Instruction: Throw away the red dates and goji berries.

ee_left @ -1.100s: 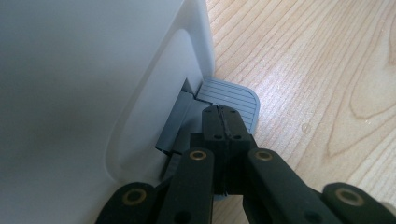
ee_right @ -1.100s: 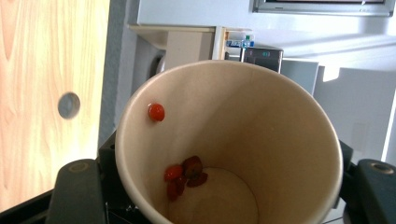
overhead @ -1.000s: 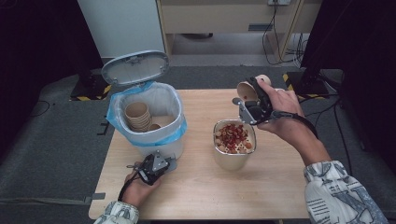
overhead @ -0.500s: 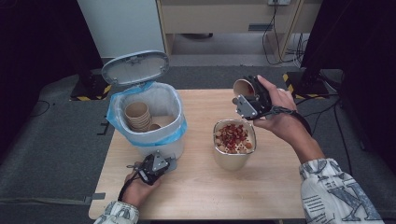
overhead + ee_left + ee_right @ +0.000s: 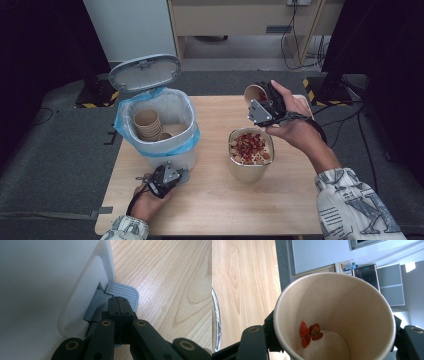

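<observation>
The right claw [image 5: 261,102] is clamped around a paper cup [image 5: 254,93], held tipped on its side in the air above the far right part of the wooden counter [image 5: 210,200], just beyond a metal bowl [image 5: 250,162] that stands on the wood heaped with red and pale bits of food. In the right gripper view the paper cup [image 5: 334,317] opens toward the camera, a black jaw pressed to either side of its wall, and a few red pieces [image 5: 310,335] cling low inside it, near the bottom.

The left claw [image 5: 162,181] sits low at the near left of the counter, jaws shut tight together with nothing between them (the left gripper view shows the two tips meeting). Those tips rest on the grey pedal [image 5: 123,293] at the foot of a white bin [image 5: 172,127]. The bin's lid [image 5: 145,72] stands raised, its blue liner [image 5: 127,125] folded over the rim, and a stack of paper cups [image 5: 147,124] lies inside against the left wall
</observation>
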Motion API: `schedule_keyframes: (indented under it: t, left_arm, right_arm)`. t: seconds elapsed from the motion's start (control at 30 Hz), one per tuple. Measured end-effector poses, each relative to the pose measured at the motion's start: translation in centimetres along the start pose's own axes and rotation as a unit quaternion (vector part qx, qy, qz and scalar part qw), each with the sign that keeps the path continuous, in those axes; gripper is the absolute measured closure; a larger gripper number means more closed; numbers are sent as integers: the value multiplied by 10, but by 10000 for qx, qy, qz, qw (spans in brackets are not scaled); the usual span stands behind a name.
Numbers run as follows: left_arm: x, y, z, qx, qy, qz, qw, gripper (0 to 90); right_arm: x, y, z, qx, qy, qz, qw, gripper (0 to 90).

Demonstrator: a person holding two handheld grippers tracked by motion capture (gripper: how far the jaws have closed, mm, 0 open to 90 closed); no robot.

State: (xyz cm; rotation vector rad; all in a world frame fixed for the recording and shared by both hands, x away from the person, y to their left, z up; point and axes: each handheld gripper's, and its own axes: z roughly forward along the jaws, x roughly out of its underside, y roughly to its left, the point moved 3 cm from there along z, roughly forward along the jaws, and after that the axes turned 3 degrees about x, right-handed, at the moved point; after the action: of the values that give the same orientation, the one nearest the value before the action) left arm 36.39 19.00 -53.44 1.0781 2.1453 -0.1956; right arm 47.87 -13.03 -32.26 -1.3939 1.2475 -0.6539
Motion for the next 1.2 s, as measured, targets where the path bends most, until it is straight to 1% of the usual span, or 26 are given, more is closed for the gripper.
schedule_keyframes:
  t: [0.3,0.33,0.4,0.43,0.53,0.6,0.77,0.87,0.97,1.17,1.2]
  left_arm:
    - [0,0,0,-1,-1,3,10000,899]
    - [0,0,0,0,-2,2,10000,899]
    - [0,0,0,1,-3,2,10000,899]
    - [0,0,0,2,-3,1,10000,899]
    - [0,0,0,4,1,-3,10000,899]
    - [0,0,0,4,1,1,10000,899]
    - [0,0,0,3,6,4,10000,899]
    - [0,0,0,8,7,2,10000,899]
    - [0,0,0,6,5,5,10000,899]
    - [0,0,0,6,6,4,10000,899]
    - [0,0,0,6,7,4,10000,899]
  right_arm:
    - [-3,-1,4,-65,-47,245,9997,280]
    - [-2,-1,5,-93,-59,354,9993,280]
    - [-2,-1,5,-122,-73,453,9989,279]
    - [-1,-2,5,-137,-88,567,9983,279]
    - [-1,-4,6,-165,-116,737,9971,279]
    - [-2,-4,7,-189,-133,750,9969,278]
    - [-5,-3,9,-277,-173,899,9954,278]
    - [-6,-4,11,-325,-246,1123,9928,278]
    - [-7,-5,12,-349,-286,1225,9914,278]
    - [-11,-5,11,-470,-450,1505,9865,278]
    - [-12,-4,11,-511,-508,1638,9838,277]
